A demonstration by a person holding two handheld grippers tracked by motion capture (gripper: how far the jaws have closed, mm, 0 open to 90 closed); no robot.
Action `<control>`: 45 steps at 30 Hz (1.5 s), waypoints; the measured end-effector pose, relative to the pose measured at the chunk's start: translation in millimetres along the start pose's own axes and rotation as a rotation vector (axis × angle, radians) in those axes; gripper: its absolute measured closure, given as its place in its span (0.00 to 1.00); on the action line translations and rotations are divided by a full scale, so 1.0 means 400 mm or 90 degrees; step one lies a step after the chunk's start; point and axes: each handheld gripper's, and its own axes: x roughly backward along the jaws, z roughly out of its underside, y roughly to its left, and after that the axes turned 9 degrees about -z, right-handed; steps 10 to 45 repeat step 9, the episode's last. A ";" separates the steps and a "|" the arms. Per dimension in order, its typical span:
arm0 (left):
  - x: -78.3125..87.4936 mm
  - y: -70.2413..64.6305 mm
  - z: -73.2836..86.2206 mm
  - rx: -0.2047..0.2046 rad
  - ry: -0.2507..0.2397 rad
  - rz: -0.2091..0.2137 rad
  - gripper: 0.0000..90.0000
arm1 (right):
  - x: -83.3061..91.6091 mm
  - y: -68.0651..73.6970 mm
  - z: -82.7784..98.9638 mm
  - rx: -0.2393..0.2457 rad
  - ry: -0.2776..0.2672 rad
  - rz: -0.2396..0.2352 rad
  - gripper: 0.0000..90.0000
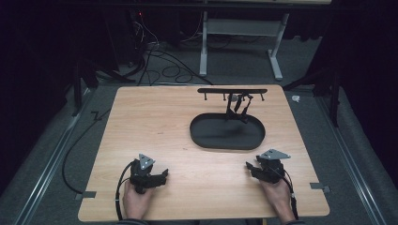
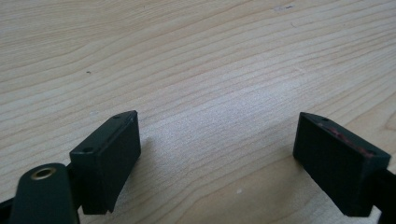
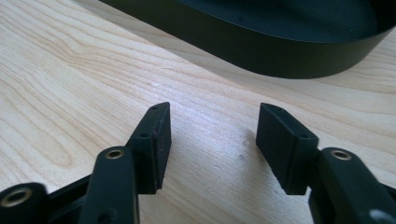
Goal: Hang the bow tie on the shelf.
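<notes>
A black oval tray [image 1: 202, 140] lies on the wooden table [image 1: 155, 122], right of centre. Behind it a black rack [image 1: 232, 90] with small hooks carries dark items [image 1: 238, 108] that hang over the tray's far rim. My left gripper [image 1: 165, 174] rests near the front left of the table, open, with only bare wood between its pads [image 2: 217, 135]. My right gripper [image 1: 248, 166] sits at the front right, open and holding nothing [image 3: 212, 126]. It points toward the tray's near wall [image 3: 280, 51], a short way off.
A person's hands come in from the front edge and hold both grippers. Cables trail off the table's left side onto the grey floor [image 1: 84, 136]. A white table frame [image 1: 204, 42] stands behind the table. Small tape marks sit near the front corners.
</notes>
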 end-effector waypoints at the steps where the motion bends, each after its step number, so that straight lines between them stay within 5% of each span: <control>1: 0.000 0.000 0.000 0.000 0.001 0.001 0.17 | -0.001 -0.001 -0.001 0.002 0.000 -0.005 0.48; 45: 0.000 0.000 0.000 0.000 0.000 0.000 0.17 | -0.001 0.001 -0.001 0.004 0.002 -0.004 0.47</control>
